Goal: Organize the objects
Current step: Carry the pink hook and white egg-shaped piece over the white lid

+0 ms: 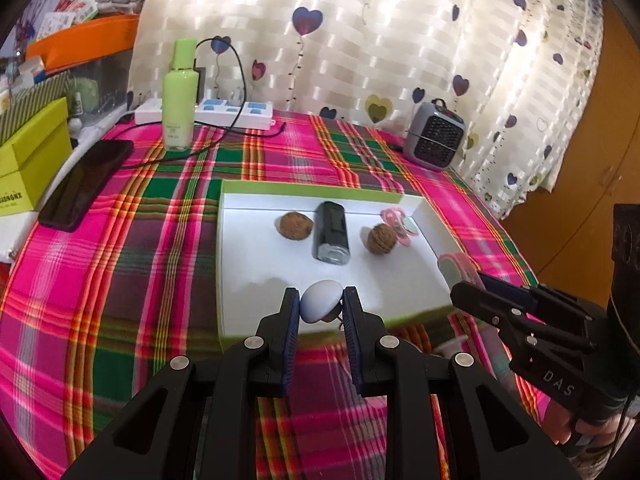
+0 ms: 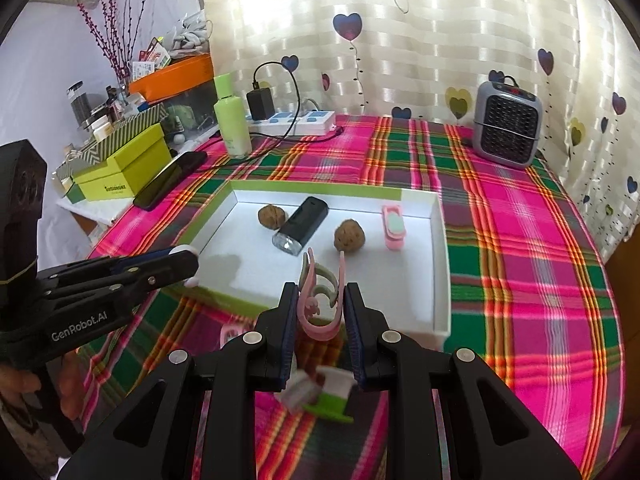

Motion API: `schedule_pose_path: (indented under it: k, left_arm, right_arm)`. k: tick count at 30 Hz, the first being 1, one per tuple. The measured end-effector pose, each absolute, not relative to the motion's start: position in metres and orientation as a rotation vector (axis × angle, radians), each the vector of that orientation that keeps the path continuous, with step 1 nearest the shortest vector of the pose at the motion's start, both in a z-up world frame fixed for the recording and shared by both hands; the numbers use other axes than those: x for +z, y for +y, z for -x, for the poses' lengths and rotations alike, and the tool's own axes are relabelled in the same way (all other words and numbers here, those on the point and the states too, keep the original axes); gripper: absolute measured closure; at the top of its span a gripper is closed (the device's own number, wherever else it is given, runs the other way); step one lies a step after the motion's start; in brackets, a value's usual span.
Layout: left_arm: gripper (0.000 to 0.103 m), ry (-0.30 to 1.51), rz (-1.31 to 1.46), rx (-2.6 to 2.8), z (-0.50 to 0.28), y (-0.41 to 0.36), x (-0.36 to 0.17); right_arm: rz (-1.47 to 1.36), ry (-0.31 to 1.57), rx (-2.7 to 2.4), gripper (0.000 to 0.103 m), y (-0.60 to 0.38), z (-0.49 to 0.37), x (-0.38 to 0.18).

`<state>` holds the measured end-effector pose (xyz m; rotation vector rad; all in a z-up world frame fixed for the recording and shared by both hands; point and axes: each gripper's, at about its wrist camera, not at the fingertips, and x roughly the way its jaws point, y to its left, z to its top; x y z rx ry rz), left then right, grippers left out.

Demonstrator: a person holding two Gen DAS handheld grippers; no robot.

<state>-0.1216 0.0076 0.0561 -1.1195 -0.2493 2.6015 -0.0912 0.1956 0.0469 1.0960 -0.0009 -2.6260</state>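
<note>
A white shallow box lid (image 1: pixel 256 280) (image 2: pixel 436 264) lies on the plaid cloth. In it are two walnuts (image 1: pixel 294 225) (image 1: pixel 382 239), a black flashlight (image 1: pixel 331 233) (image 2: pixel 301 225) and a pink clip (image 2: pixel 393 227). My left gripper (image 1: pixel 322 304) is shut on a pale blue-white dome-shaped object (image 1: pixel 320 300) above the lid's near edge; it also shows in the right wrist view (image 2: pixel 188 258). My right gripper (image 2: pixel 320 306) is shut on a pink and grey clip (image 2: pixel 320 300) over the lid's near edge; it also shows in the left wrist view (image 1: pixel 466 280).
A green bottle (image 1: pixel 179 96), power strip (image 1: pixel 224 114), black phone (image 1: pixel 86 180) and lime box (image 1: pixel 28 160) stand at the back left. A grey heater (image 2: pixel 506 130) is at the back right. A small green and white item (image 2: pixel 326 398) lies under my right gripper.
</note>
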Motion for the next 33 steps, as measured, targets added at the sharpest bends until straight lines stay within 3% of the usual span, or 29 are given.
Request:
schedule_pose_path:
  k: [33]
  left_arm:
    - [0.083, -0.192, 1.26, 2.607, 0.209, 0.01, 0.025]
  right_arm:
    - [-1.262, -0.014, -2.519, 0.079, 0.178, 0.172, 0.01]
